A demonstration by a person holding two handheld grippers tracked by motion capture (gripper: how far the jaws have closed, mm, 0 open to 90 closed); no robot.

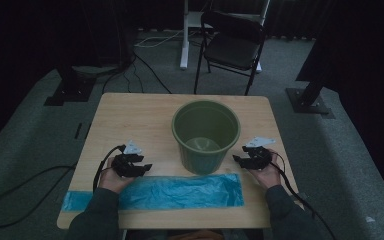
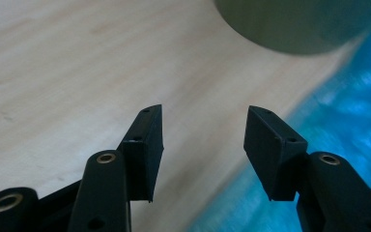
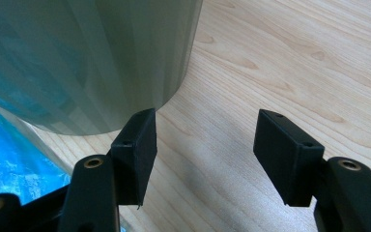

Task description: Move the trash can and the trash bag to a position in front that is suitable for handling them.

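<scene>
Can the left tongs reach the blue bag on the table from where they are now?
Probably yes. The left tongs stand open just beside the blue bag, which lies flat, and nothing sits between them. The bin stands farther off.

Dim room, wooden table on grey carpet

A light wooden table (image 1: 130,112) with rounded corners stands on grey carpet (image 1: 25,145) in low light. Beyond its far edge a black folding chair (image 1: 231,47) faces the table, and just left of the chair rises a white stand leg (image 1: 184,35) with a white cable (image 1: 152,40) lying on the floor beside it. Dark curtains (image 1: 30,30) close off the far side. A black stand base (image 1: 70,90) sits far left, another black base plate (image 1: 307,100) far right. Black cables (image 1: 140,70) trail over the carpet.
</scene>
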